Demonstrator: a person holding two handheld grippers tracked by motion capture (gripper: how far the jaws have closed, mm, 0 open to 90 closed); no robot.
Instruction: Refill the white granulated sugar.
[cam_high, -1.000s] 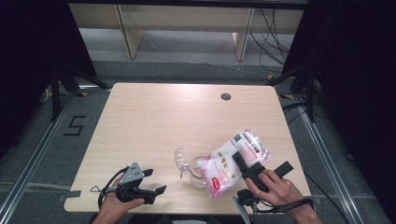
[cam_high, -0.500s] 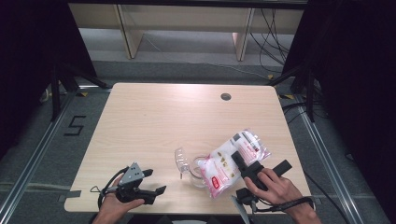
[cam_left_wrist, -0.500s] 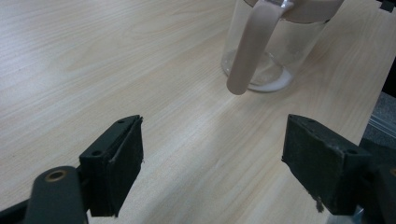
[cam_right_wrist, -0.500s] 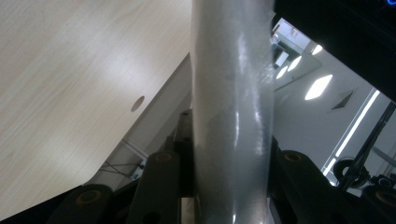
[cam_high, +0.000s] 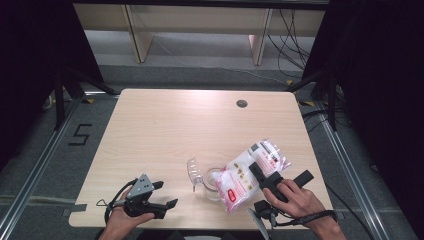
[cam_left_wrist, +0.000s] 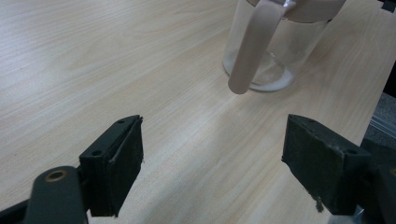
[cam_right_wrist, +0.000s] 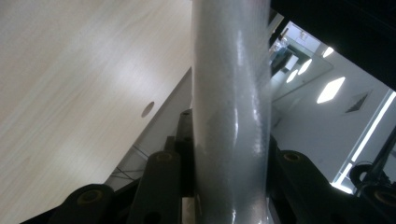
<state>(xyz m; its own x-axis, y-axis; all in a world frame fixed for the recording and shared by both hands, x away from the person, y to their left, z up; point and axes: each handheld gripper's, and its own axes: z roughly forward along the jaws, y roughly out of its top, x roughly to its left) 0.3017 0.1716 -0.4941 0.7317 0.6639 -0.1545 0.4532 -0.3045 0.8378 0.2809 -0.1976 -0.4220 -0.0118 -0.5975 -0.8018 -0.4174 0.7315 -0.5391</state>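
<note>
Right gripper (cam_high: 272, 179) clamps a plastic bag (cam_high: 252, 172) with red print, tilted over a clear glass jug (cam_high: 206, 178) near the front of the pale wooden table (cam_high: 190, 125). The left gripper (cam_high: 159, 195) rests at the front left edge, jaws apart and empty. A round cable hole (cam_high: 242, 103) sits near the far edge; grey floor, shelving legs and cables lie beyond.

Seen from the left gripper view, open jaws frame bare woodgrain, with the jug (cam_left_wrist: 275, 51) and its beige handle (cam_left_wrist: 252, 46) ahead.

Seen from the right gripper view, the bag (cam_right_wrist: 231, 107) stands squeezed between the jaws, tabletop and ceiling lights behind.
</note>
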